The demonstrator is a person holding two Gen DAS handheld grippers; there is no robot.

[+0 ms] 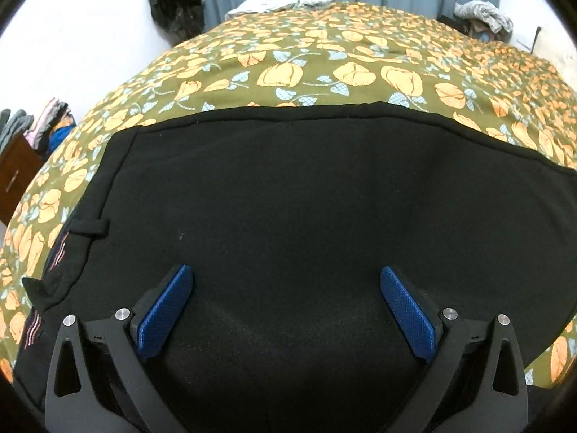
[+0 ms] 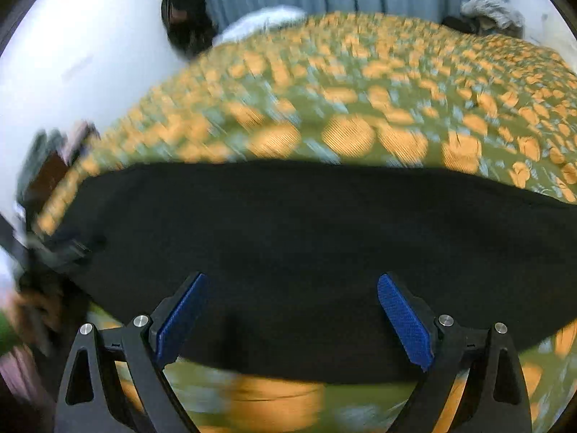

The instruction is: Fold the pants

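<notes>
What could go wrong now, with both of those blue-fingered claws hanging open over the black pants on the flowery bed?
Two risks, as I judge it. The left gripper is open above the middle of the black pants, far from any edge, so closing there might bunch the cloth. The right gripper is open near the pants' near edge, and its view is blurred, which suggests quick motion; a hasty pinch might also catch the floral bedspread underneath.

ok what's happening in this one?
A person with handheld tongs in each hand is folding black pants spread on a bed with a floral cover. The left tongs and the right tongs hang open over the fabric, gripping nothing. The right wrist view is motion-blurred.
</notes>
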